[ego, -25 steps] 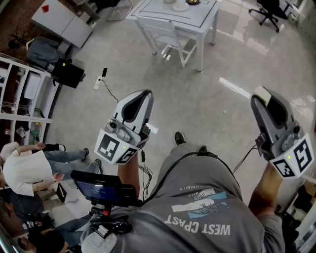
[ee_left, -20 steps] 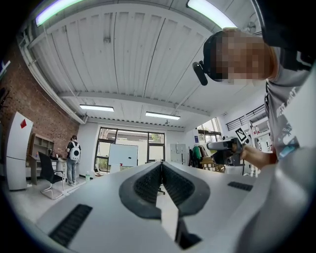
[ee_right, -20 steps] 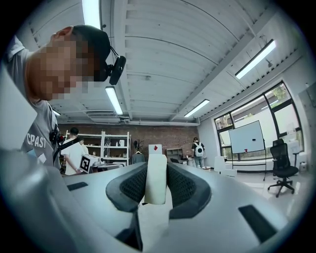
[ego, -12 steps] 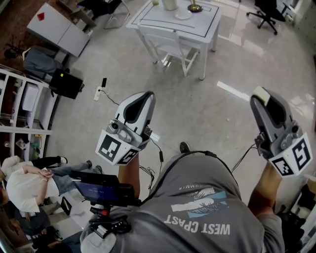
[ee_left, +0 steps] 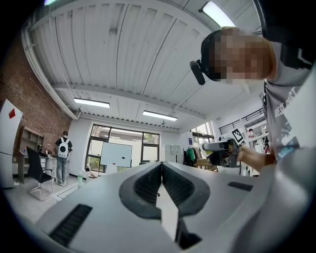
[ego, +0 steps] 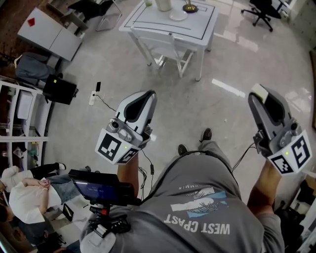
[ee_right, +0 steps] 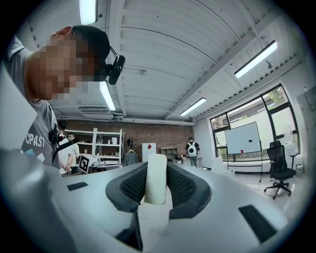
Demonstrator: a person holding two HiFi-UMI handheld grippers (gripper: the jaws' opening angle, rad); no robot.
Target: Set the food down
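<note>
The food is a pale cream block [ee_right: 156, 179] standing upright between the pads of my right gripper [ee_right: 157, 173], which is shut on it. In the head view the block [ego: 260, 93] shows at the tip of the right gripper [ego: 262, 97], held at waist height over the floor. My left gripper [ego: 143, 95] is raised at the left, and the left gripper view shows its jaws [ee_left: 160, 165] shut with nothing between them. Both grippers point up and ahead. A white table [ego: 197, 25] stands farther ahead.
A white chair [ego: 165, 42] is tucked at the table's near side; a pale vessel [ego: 163, 5] and a gold object [ego: 189, 7] sit on top. A black office chair [ego: 261, 11] stands at the far right. Shelves [ego: 19, 113] and seated people [ego: 24, 183] are at the left.
The table and chair have come further into view while the floor slides back under me. Both grippers keep their pose, and the block stays in the right one.
</note>
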